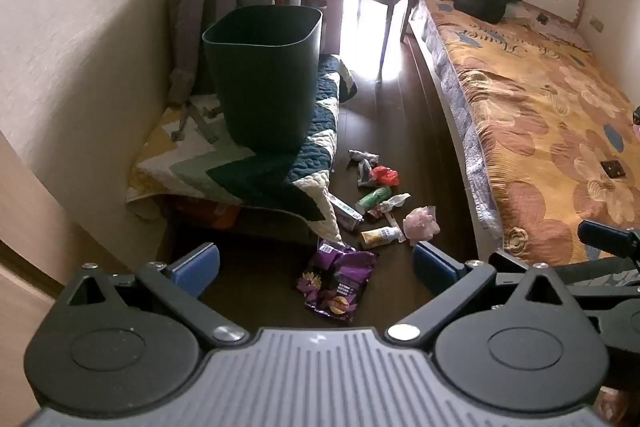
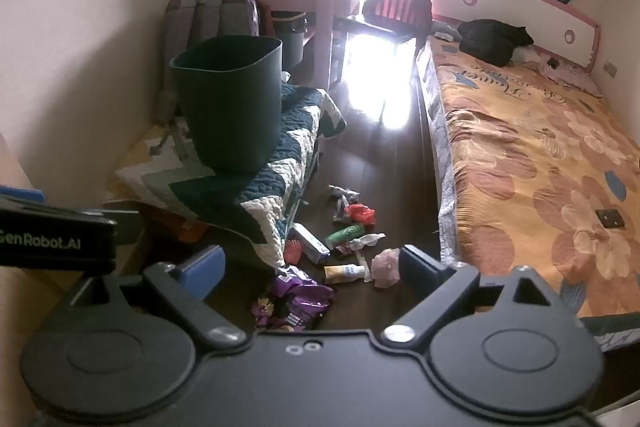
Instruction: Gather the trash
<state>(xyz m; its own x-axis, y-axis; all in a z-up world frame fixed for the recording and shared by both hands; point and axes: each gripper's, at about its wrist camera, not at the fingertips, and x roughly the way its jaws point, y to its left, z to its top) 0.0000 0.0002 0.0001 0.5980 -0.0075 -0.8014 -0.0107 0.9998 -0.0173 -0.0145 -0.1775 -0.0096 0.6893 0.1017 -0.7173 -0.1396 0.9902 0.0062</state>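
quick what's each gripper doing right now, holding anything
Left gripper: open, holding nothing, above the purple snack bag.
Right gripper: open, holding nothing.

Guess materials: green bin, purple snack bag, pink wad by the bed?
Green bin: probably moulded plastic, matte, smooth seamless walls. Purple snack bag: likely plastic or foil film, glossy crinkles catching light. Pink wad: perhaps tissue or thin soft plastic, dull and crumpled; too small to tell.
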